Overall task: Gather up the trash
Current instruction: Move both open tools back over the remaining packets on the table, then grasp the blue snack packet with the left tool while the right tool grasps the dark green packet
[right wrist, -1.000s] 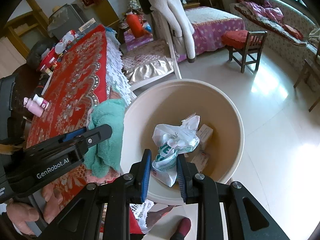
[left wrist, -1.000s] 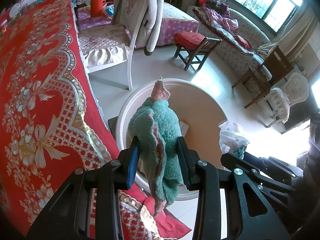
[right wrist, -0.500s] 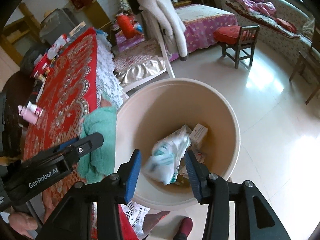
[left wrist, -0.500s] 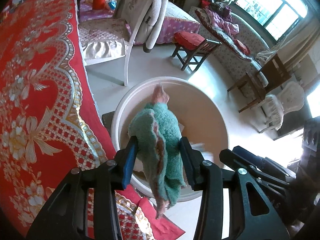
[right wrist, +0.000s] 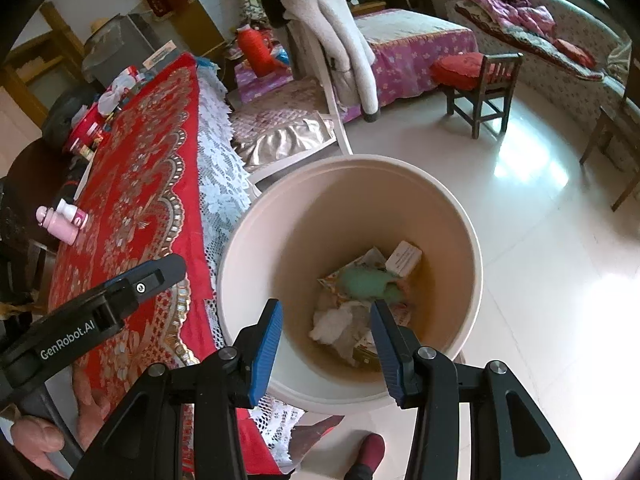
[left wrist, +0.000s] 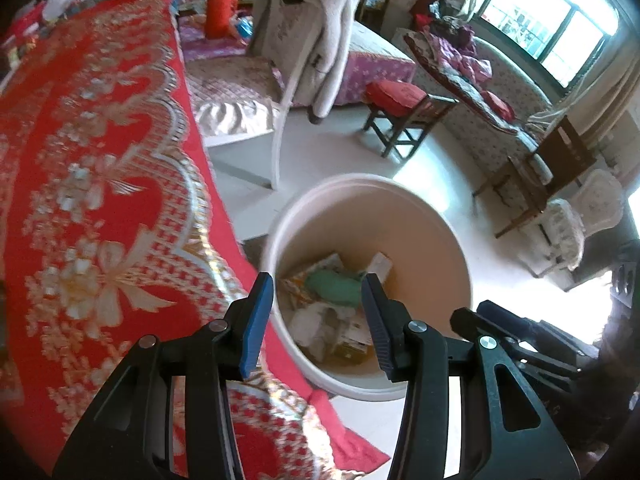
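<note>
Both grippers hang over the cream bin (right wrist: 472,240), which stands on the floor against the edge of the bench with the red patterned cloth (left wrist: 92,168).

The left gripper (left wrist: 318,316) has its fingers spread wide with nothing between them. The right gripper (right wrist: 326,334) is likewise parted and empty.

The trash lies at the bottom of the bin: a green cloth (right wrist: 370,282) on top of printed wrappers, a crumpled white bag (right wrist: 340,326) beside it, and a small white carton (right wrist: 404,258) against the far wall. The left wrist view shows the same green cloth (left wrist: 334,284) below its fingers.

Judgement: the drop step appears complete for both loads, and the step in hand is the release over the bin.

The next move would call for lifting both grippers away from the rim and turning to the bench, where small bottles (right wrist: 64,220) and clutter at the far end (right wrist: 108,108) remain. Whether any of these count as trash cannot be told.
</note>
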`<action>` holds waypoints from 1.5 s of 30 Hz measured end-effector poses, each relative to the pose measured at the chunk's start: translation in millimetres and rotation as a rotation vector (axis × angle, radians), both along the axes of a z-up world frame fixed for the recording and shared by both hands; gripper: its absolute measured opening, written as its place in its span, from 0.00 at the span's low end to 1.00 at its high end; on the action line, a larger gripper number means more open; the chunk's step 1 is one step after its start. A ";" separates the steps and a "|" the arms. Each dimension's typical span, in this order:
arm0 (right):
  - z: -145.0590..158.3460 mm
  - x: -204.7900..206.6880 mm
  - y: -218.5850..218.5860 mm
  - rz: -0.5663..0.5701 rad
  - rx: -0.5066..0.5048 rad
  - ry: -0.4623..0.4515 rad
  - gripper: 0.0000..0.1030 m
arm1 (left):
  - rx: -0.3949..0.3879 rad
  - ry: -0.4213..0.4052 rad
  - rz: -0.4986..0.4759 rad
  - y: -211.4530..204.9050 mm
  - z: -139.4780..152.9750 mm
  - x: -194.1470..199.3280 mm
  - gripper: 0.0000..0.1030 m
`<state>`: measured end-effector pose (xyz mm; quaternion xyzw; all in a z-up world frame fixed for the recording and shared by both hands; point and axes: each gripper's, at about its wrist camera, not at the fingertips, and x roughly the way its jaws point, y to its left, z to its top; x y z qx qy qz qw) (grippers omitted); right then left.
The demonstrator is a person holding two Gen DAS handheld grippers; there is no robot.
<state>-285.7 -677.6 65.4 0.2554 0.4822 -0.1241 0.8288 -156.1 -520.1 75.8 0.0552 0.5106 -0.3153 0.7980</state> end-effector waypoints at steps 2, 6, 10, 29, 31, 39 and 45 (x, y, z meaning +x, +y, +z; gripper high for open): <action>3.1 2.1 3.4 0.009 -0.004 -0.007 0.42 | 0.007 -0.018 0.013 6.8 3.2 0.4 0.43; 10.1 10.0 13.1 0.037 -0.010 -0.023 0.42 | 0.019 -0.053 0.057 23.7 9.5 2.4 0.43; 17.9 22.2 27.0 0.076 -0.019 -0.039 0.43 | 0.034 -0.078 0.109 46.7 16.0 9.3 0.43; 39.9 109.4 175.4 0.404 -0.007 -0.101 0.43 | 0.076 -0.094 0.447 236.8 32.9 37.7 0.43; 37.8 119.2 197.9 0.445 0.000 -0.092 0.43 | 0.083 -0.090 0.490 263.9 33.2 39.1 0.43; 29.8 147.2 283.3 0.578 0.014 -0.065 0.44 | 0.127 -0.073 0.656 372.0 28.6 38.1 0.43; 14.4 170.4 323.0 0.605 0.034 -0.003 0.44 | 0.174 -0.027 0.768 443.6 10.7 37.1 0.43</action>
